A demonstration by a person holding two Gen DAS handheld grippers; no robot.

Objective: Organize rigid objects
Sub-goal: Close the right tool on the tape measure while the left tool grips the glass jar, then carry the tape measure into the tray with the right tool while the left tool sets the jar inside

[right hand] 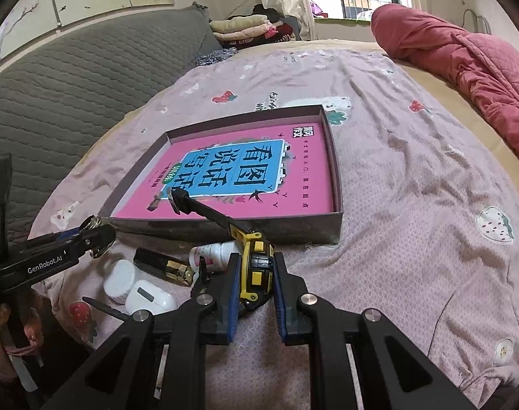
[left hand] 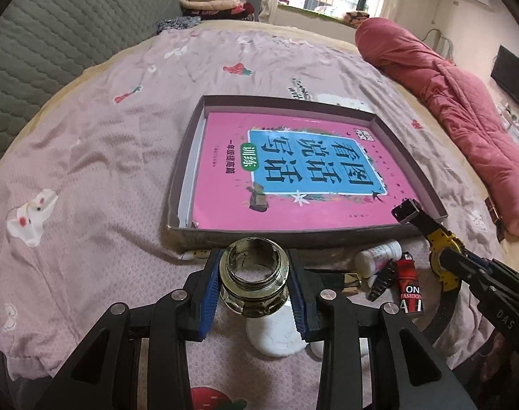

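Observation:
A shallow grey box (left hand: pixel 409 157) (right hand: pixel 334 184) lies on the bed with a pink book (left hand: pixel 293 205) (right hand: pixel 293 184) inside it. My left gripper (left hand: pixel 255 256) (right hand: pixel 94 235) is shut on a clear glass jar (left hand: pixel 252 283) (right hand: pixel 95 222) with an open mouth, lifted just short of the box's near wall. My right gripper (right hand: pixel 257 260) (left hand: pixel 445 266) is shut on a yellow and black watch (right hand: pixel 257 266) (left hand: pixel 442 242). Its black strap (right hand: pixel 205 210) (left hand: pixel 408 210) sticks out over the box's near edge.
Small things lie on the pink sheet before the box: a white pill bottle (left hand: pixel 379 254) (right hand: pixel 213 254), a red lighter (left hand: pixel 409 287), a black hair clip (left hand: pixel 382 278), a black and gold tube (right hand: pixel 164 266), a white round case (right hand: pixel 119 278), an earbud case (right hand: pixel 150 297). A red quilt (left hand: pixel 464 102) lies right.

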